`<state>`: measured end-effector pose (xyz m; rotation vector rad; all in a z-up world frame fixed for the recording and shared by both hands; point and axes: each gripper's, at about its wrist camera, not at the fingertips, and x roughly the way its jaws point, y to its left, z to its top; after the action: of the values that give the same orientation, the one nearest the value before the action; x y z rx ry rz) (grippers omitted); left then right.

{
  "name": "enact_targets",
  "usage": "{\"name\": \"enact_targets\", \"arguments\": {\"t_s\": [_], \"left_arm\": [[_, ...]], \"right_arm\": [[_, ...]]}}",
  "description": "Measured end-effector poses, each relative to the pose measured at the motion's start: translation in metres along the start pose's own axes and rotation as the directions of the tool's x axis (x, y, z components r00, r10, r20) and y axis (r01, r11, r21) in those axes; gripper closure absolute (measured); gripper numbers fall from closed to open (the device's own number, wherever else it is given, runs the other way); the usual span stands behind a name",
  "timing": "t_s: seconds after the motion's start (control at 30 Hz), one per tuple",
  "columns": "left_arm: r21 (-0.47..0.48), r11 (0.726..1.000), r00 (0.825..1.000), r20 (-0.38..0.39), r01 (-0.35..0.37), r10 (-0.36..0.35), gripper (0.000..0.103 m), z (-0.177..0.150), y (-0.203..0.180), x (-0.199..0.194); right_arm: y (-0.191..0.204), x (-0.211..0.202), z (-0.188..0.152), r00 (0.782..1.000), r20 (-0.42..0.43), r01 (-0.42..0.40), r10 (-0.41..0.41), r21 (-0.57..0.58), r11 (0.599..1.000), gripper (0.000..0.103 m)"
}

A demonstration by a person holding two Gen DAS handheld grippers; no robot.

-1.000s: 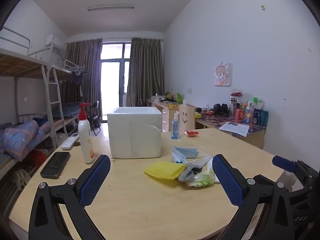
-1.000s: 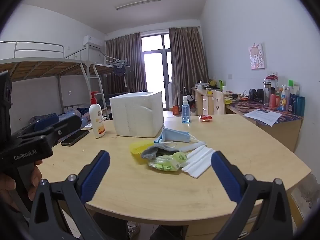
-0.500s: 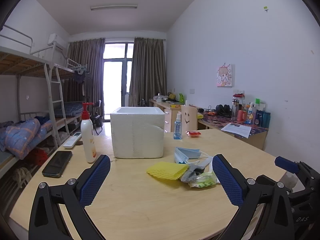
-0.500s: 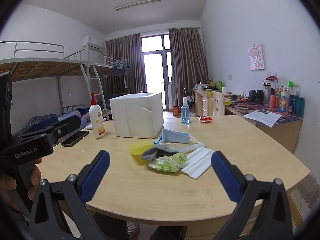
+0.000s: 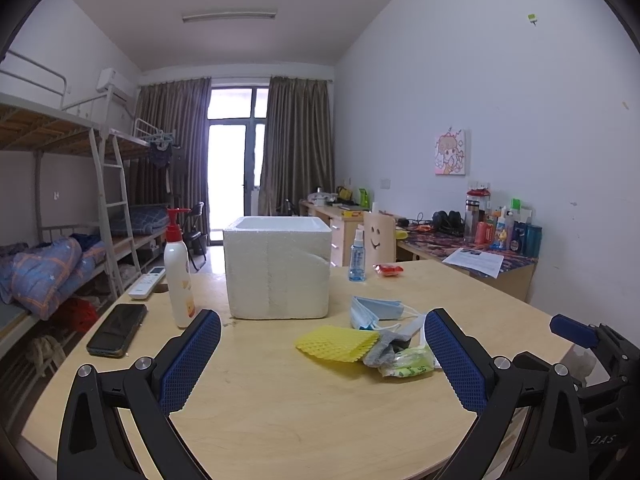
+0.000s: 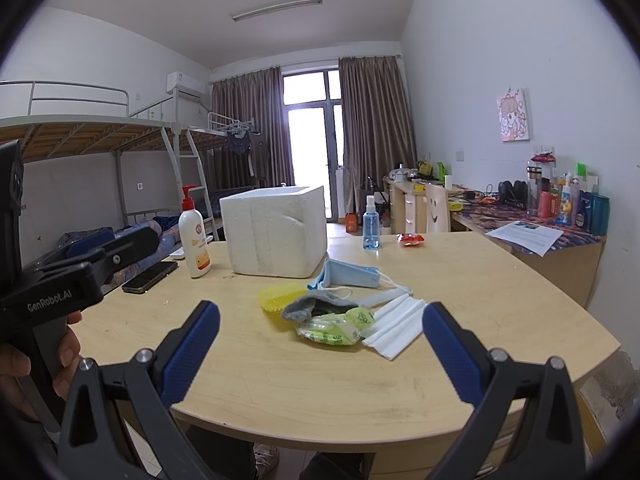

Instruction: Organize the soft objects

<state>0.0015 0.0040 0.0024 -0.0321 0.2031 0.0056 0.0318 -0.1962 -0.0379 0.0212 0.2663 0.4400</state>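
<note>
Soft-object pile [image 6: 340,312] on table [image 6: 280,380], both tongs [image 5: 322,360] [image 6: 320,356] level, wide open, empty.

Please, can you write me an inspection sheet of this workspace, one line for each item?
Surface: wooden table, some specks.
Job's things: yellow mesh sleeve, grey sock, blue face masks, green packet and white foam sheets piled together; white foam box behind, open top.
Clutter: lotion pump bottle, phone, remote, spray bottle, red wrapper.
Grippers: left gripper and right gripper open, empty.
Cables: nothing seen on table.
Surroundings: bunk beds, curtains, cluttered desk.
</note>
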Motion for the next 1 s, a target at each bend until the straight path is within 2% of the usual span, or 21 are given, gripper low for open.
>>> {"name": "enact_targets", "arguments": {"t_s": [0.4, 0.53, 1.0], "left_arm": [[0.011, 1.000, 1.000, 0.010, -0.004, 0.004, 0.001, 0.0005, -0.0009, -0.0018], [0.032, 0.999, 0.999, 0.030, -0.027, 0.026, 0.001, 0.0004, -0.0038, -0.0050], [0.028, 0.999, 1.000, 0.014, -0.019, 0.019, 0.001, -0.0006, -0.0020, -0.0021]], "right_arm": [[0.0005, -0.0008, -0.0005, 1.000, 0.000, 0.000, 0.000, -0.004, 1.000, 0.001], [0.0010, -0.0006, -0.0005, 1.000, 0.001, -0.001, 0.001, -0.005, 1.000, 0.001], [0.0024, 0.0000, -0.0029, 1.000, -0.001, -0.001, 0.001, -0.008, 1.000, 0.001]]}}
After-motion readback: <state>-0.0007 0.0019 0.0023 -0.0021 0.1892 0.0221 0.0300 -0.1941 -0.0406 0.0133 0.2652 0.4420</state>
